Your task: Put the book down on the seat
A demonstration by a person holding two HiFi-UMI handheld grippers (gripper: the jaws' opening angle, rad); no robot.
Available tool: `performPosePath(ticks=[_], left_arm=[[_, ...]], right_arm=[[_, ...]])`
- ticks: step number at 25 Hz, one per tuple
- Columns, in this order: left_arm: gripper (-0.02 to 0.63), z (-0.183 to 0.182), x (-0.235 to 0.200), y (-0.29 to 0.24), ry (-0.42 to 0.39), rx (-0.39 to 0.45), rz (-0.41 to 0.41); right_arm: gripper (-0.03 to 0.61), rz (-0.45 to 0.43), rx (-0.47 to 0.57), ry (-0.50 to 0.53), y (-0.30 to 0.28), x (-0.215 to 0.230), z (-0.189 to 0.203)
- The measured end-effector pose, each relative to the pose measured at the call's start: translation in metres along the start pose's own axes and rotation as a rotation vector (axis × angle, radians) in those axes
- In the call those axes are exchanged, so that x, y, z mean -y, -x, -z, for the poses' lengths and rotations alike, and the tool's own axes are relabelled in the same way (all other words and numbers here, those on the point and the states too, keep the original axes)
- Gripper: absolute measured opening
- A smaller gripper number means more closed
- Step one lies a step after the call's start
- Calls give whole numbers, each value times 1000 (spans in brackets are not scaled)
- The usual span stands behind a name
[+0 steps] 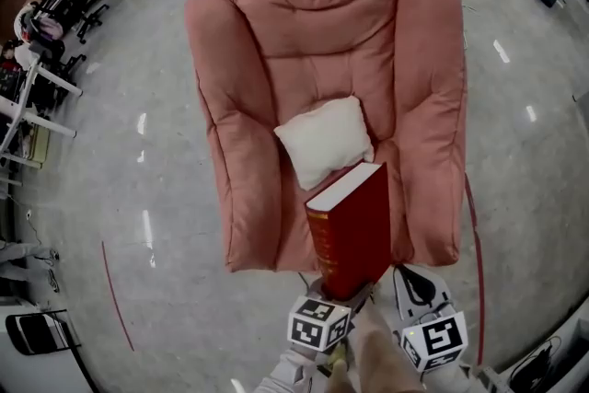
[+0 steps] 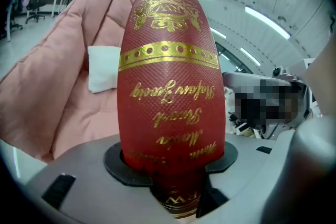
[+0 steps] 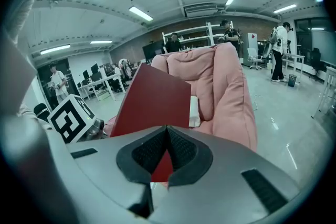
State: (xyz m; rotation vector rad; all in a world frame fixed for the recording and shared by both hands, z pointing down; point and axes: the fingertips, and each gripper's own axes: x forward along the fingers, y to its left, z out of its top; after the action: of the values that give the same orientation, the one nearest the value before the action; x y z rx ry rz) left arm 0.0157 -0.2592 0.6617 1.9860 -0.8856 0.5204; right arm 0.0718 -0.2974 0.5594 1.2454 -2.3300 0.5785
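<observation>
Red hardcover book is standing upright in the left gripper, whose jaws are clamping its lower end across the gold-lettered spine. It is being held over the front edge of the pink armchair, clear of the seat. A white pillow is lying on that seat. The right gripper is hanging just beside the book, jaws pressed together and empty (red cover showing behind them).

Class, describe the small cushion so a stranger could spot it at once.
Find the big pink armchair on the grey floor. On its seat, against the backrest, lies a small cushion. It is the only white thing there; the book near it is dark red.
</observation>
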Motion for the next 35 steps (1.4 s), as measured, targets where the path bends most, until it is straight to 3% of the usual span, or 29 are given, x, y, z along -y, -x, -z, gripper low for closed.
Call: performPosePath(ticks=[16,22,30,35], left_arm=[[249,25,-87,-98,107,-173,16],[268,7,-95,-89,159,-164,-36],[341,13,-95,-80,103,-168,-102],[344,20,-99,-53,154,-120,-156]], right_arm=[[5,-6,-45,-134,-85,18,58],[5,-12,-58,-144,-79,6,44],[5,-31,-47,-139,-74,-2,50],[5,-41,-26,-122,-67,-7,46]])
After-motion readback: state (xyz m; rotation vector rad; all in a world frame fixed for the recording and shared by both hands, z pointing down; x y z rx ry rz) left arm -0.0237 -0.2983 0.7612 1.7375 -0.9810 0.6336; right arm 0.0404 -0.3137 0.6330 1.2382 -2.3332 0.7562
